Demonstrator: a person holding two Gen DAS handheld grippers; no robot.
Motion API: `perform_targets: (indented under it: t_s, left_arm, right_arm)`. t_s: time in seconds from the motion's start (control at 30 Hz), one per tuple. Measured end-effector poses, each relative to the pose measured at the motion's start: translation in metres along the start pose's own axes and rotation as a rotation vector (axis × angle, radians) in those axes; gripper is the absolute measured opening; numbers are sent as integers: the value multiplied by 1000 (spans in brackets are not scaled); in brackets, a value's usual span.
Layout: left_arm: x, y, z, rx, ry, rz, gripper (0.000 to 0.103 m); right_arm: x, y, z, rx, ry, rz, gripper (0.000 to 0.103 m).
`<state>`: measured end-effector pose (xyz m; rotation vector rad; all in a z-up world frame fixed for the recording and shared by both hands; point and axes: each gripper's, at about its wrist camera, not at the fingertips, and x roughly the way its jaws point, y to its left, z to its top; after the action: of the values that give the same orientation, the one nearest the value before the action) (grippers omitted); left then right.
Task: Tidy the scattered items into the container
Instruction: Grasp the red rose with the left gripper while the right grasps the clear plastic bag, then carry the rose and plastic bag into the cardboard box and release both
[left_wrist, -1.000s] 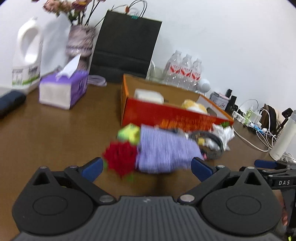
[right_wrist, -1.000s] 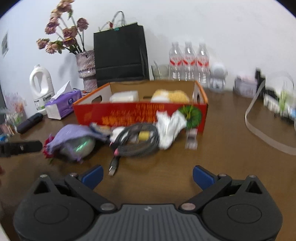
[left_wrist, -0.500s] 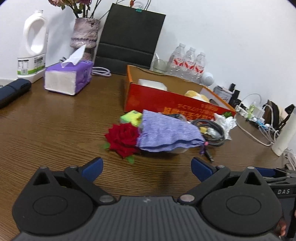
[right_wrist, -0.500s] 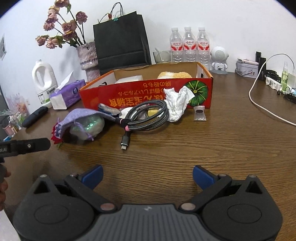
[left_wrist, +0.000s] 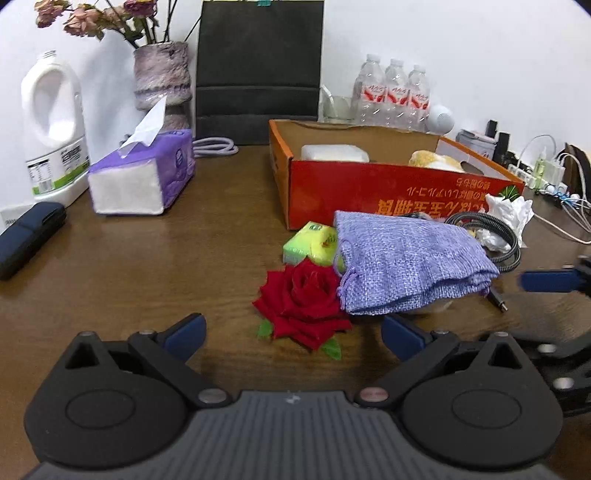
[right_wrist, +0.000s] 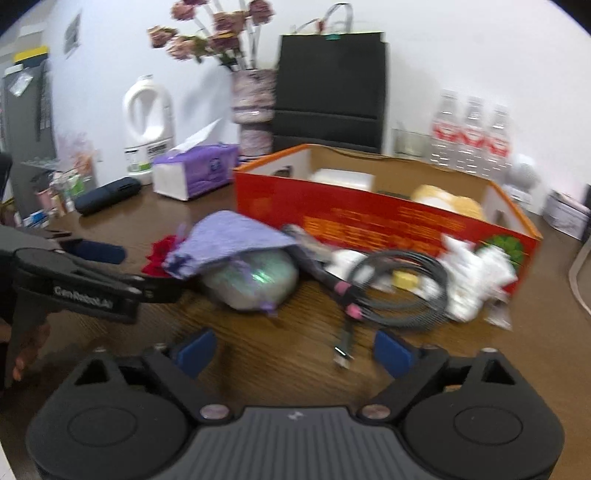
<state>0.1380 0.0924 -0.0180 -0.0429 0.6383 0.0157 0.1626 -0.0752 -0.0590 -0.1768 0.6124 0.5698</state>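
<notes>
Two claws, both spread wide and empty. Left claw (left_wrist: 291, 334) hovers low over the red rose (left_wrist: 303, 304), positioned, in my judgement, to straddle it for pickup. Right claw (right_wrist: 293, 350) faces the coiled cable (right_wrist: 399, 288). Rose, purple pouch (left_wrist: 406, 266) and cable lie on the worktop (left_wrist: 147, 266) just before the red box (left_wrist: 369, 188), which already holds two items.

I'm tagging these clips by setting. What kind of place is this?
Probably an office or meeting room rather than a kitchen: a long wooden table against a white wall, with bottled water, a power strip with chargers and a black paper bag.
</notes>
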Motion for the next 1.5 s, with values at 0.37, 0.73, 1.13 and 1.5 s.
perform_targets:
  t_s: [0.37,0.73,1.13,1.5]
  left_arm:
    - [11,22,9,32,-17,-88,88]
    - [9,25,6,-3,-8,-92,49]
    - [-46,29,-21,-94,-86,-83,47]
    - [-60,0,-23,-101,-90,-180,49]
  right_arm:
    - [30,20,26,-50,-57,35,61]
    - [33,14,23,15,-31,46,43]
    - [-21,-2,-14,46,-26,-11,42]
    - [-77,-38,-37,140,-84,-132,41]
